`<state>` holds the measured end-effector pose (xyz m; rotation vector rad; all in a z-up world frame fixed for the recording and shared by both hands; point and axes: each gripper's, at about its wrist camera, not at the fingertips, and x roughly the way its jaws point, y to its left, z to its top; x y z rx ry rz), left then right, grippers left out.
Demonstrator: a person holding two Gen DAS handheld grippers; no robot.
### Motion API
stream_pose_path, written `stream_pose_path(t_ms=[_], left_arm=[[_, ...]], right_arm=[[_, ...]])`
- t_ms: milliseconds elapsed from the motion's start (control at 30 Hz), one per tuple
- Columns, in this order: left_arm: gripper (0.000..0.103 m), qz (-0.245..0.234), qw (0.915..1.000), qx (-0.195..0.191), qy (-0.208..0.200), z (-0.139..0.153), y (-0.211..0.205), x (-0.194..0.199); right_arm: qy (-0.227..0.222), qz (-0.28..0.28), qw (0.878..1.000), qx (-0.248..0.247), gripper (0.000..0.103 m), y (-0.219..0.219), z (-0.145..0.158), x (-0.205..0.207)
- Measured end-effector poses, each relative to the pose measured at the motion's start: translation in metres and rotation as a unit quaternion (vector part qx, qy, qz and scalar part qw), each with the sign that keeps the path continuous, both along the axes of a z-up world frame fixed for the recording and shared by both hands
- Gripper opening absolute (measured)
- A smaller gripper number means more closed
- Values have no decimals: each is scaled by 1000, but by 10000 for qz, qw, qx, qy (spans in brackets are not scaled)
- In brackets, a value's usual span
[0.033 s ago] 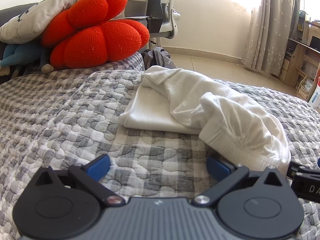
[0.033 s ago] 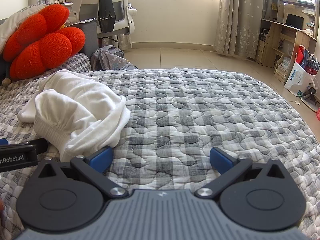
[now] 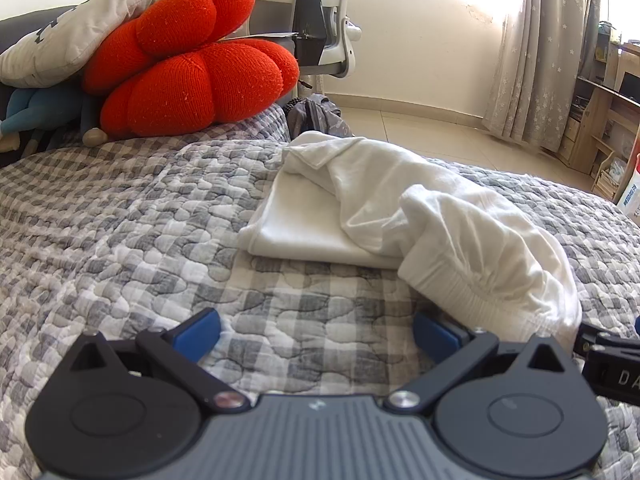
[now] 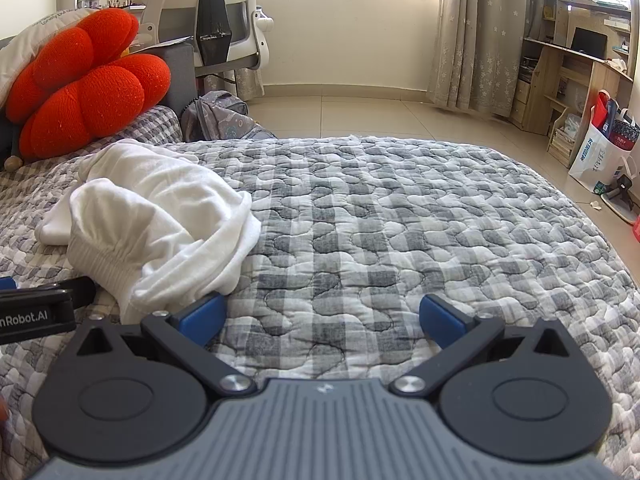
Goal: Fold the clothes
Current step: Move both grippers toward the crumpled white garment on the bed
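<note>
Sunny bedroom with a pale tiled floor (image 4: 360, 116), and a bed with a grey checked quilt (image 4: 400, 216) filling most of both views.

On the far left, at the head of the bed: a grey-white pillow (image 3: 80, 28), a big red flower cushion (image 3: 192, 72) under it, and a blue soft toy (image 3: 36, 112) tucked beside. Behind the cushion, an office chair (image 3: 332, 28). On the floor just past the bed edge, a grey backpack (image 4: 220, 120).

Near the middle of the bed: the white clothes (image 3: 400, 208), lying in a soft heap. Flat folded part toward the left, bunched part with a stretchy ribbed band (image 3: 460, 288) toward the right and nearest the tongs. Long side of the heap running from the far left of the quilt down toward the near right.

Left tongs (image 3: 316, 336) spread wide, holding nothing, tipped down at the quilt. Clothes ahead and to the right of them, ribbed band just beside the right blue fingertip (image 3: 436, 336).

Right tongs (image 4: 320, 318) also spread wide and holding nothing. Clothes ahead and to the left, with the white hem touching or nearly touching the left blue fingertip (image 4: 202, 316); hard to say which.

Both tongs close to the heap, side by side, one on each side of its near end. Left one probably better lined up with the band. Nothing in the way on the quilt.

Far right: a starry curtain (image 4: 472, 40), a wooden desk with shelves (image 4: 568, 80) and a white shopping bag (image 4: 600, 156) on the floor, all well apart from the bed.
</note>
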<state>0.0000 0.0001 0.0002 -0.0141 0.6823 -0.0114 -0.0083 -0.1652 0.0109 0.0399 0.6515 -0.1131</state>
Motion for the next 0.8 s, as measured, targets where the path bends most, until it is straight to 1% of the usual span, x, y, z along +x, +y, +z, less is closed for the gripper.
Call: stream_pose_path(t_ms=[433,800], left_arm=[[103,9,10000,-4,1,2,3,1],[103,9,10000,-38,-6,5,2,-3]], right_arm=[[50,-117,9999,35,103,2,2,-1],[59,-76,10000,19,103,4,1,0]])
